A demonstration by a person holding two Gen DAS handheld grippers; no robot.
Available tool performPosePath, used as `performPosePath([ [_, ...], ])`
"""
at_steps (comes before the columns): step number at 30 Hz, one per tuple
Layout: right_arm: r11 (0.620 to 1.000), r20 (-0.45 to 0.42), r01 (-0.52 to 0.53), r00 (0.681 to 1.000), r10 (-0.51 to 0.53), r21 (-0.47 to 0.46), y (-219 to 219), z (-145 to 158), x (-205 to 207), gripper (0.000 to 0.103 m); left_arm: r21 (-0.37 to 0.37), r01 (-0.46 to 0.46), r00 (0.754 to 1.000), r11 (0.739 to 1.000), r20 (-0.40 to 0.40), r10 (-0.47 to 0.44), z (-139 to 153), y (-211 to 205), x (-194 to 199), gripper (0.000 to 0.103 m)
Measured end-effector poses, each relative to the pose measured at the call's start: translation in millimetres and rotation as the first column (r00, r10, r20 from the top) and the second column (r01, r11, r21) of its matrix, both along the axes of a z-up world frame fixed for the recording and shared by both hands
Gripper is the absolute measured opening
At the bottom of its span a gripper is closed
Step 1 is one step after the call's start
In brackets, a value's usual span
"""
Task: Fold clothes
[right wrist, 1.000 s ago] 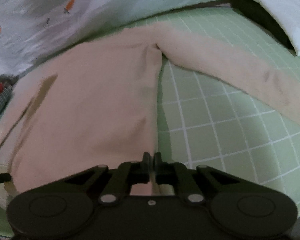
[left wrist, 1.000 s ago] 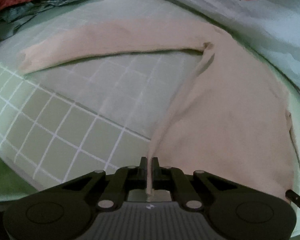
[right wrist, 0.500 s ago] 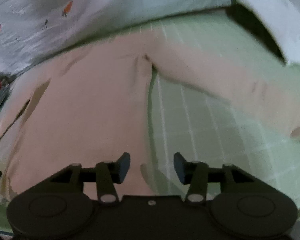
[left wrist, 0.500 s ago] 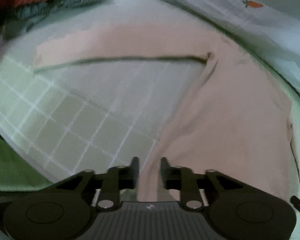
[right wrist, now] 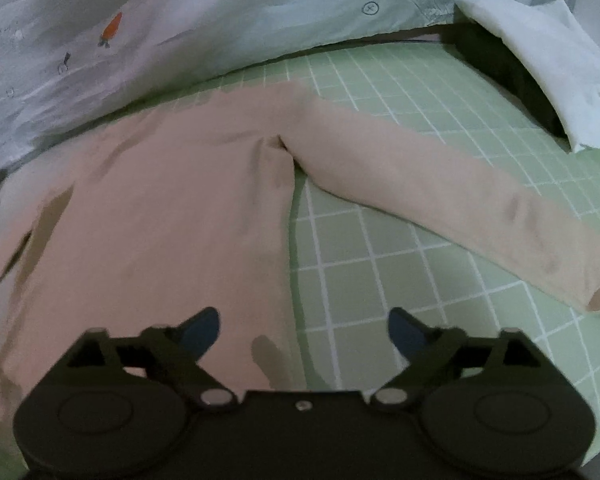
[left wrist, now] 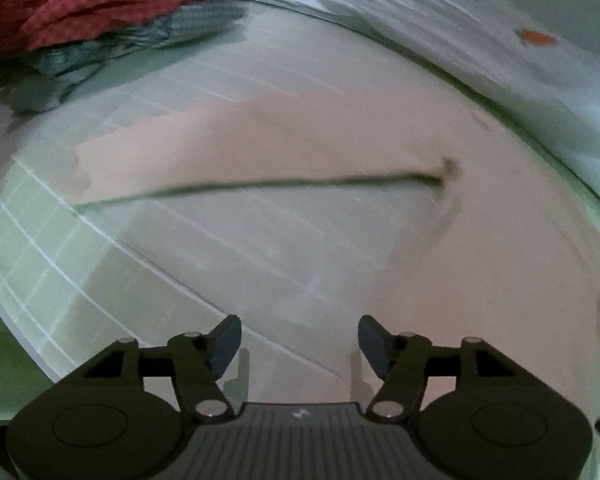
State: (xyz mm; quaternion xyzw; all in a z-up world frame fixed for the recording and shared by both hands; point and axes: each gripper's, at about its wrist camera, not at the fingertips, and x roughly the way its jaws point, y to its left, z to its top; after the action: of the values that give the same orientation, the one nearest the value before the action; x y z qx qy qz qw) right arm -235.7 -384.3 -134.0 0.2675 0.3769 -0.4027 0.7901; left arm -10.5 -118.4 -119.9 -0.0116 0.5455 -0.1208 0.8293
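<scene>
A beige long-sleeved top (left wrist: 480, 248) lies flat on a green checked sheet (left wrist: 112, 280). One sleeve (left wrist: 228, 156) stretches to the left in the left wrist view. The other sleeve (right wrist: 452, 196) runs to the right in the right wrist view, past the top's body (right wrist: 160, 220). My left gripper (left wrist: 299, 340) hangs over the top's lower left hem, its jaws opening and nothing pressed between them. My right gripper (right wrist: 303, 330) hovers over the lower right hem edge, its jaws also opening with only the flat cloth below.
A pile of red and grey checked clothes (left wrist: 96, 12) lies at the far left. A pale duvet with carrot prints (right wrist: 148, 24) runs along the back. A white folded cloth (right wrist: 540, 64) sits at the far right on the sheet (right wrist: 400, 272).
Both grippers were shut on the top's hem a second ago; both have let go and spread their jaws. The hem has dropped flat. The left gripper has drawn back a little.
</scene>
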Motion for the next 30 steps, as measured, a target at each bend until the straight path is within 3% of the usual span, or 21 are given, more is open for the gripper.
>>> performPosePath([
  [13, 0.999, -0.118, -0.012, 0.993, 0.008, -0.033, 24, 0, 34, 0.098, 0.068, -0.245, 0.969, 0.967, -0.013, 0.246, -19, 91, 70, 0.071],
  [22, 0.998, -0.187, 0.049, 0.981, -0.055, -0.038, 33, 2, 45, 0.099, 0.008, -0.292, 0.956, 0.956, 0.009, 0.292, -27, 109, 91, 0.073],
  [26, 0.997, -0.208, 0.047, 0.976, -0.058, -0.060, 39, 5, 55, 0.099, 0.005, -0.256, 0.964, 0.967, 0.074, 0.255, -27, 110, 100, 0.077],
  [30, 0.996, -0.223, 0.033, 0.974, -0.051, -0.084, 43, 9, 65, 0.099, 0.006, -0.233, 0.969, 0.972, 0.083, 0.232, -32, 109, 110, 0.078],
])
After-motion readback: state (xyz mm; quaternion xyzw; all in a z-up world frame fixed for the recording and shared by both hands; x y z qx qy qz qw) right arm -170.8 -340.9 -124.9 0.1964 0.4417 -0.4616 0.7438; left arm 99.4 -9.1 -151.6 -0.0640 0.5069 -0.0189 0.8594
